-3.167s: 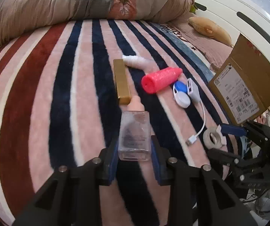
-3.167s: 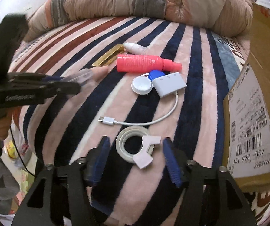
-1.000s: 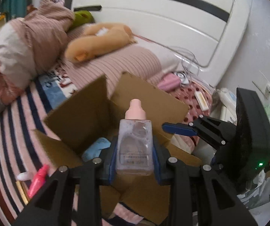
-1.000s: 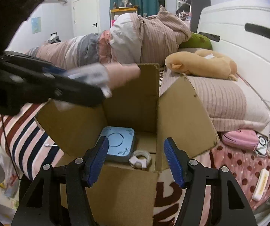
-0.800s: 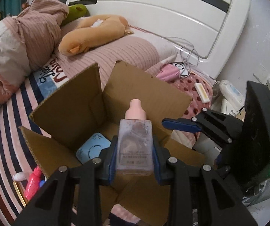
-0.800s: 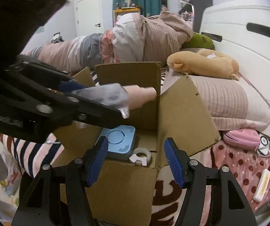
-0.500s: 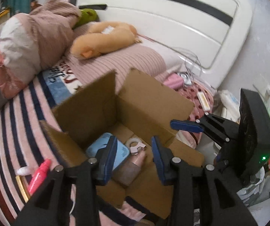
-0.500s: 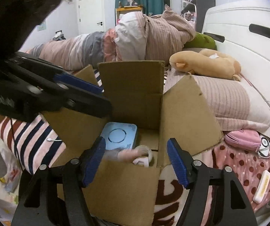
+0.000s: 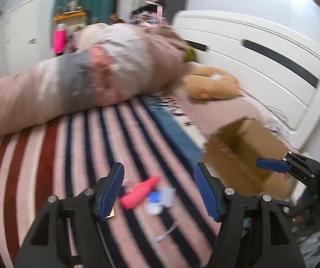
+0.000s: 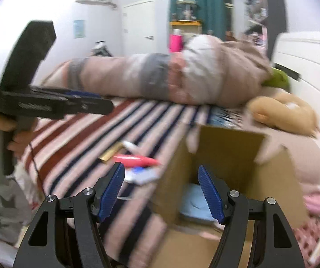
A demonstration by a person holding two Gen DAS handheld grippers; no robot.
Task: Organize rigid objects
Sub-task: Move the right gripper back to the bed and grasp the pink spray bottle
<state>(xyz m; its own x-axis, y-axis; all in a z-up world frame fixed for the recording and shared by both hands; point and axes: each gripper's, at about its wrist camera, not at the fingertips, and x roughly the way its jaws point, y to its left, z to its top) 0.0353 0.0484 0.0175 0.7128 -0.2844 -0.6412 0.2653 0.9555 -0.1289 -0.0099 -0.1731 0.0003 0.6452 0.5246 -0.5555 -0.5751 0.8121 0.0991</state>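
Note:
My left gripper (image 9: pixel 160 189) is open and empty above the striped blanket (image 9: pixel 75 147). Below it lie a pink bottle (image 9: pixel 141 192) and a white and blue USB hub (image 9: pixel 162 197) with its cable. My right gripper (image 10: pixel 161 192) is open and empty over the left wall of the open cardboard box (image 10: pixel 229 156). A light blue device (image 10: pixel 193 198) lies inside the box. The pink bottle (image 10: pixel 135 159), a gold bar (image 10: pixel 110 153) and a white bottle (image 10: pixel 129 145) lie on the blanket left of the box. The box (image 9: pixel 242 154) stands to the right in the left wrist view. Both views are blurred.
A rolled quilt (image 9: pixel 81 84) lies across the far side of the bed. A tan plush toy (image 9: pixel 211 87) rests by the white headboard (image 9: pixel 271 67). The left gripper's body (image 10: pixel 37 102) and the hand holding it show at the left of the right wrist view.
My left gripper let the clear bottle drop into the box, then opened wider and swung left from the box toward the items on the blanket. My right gripper drew back and turned left.

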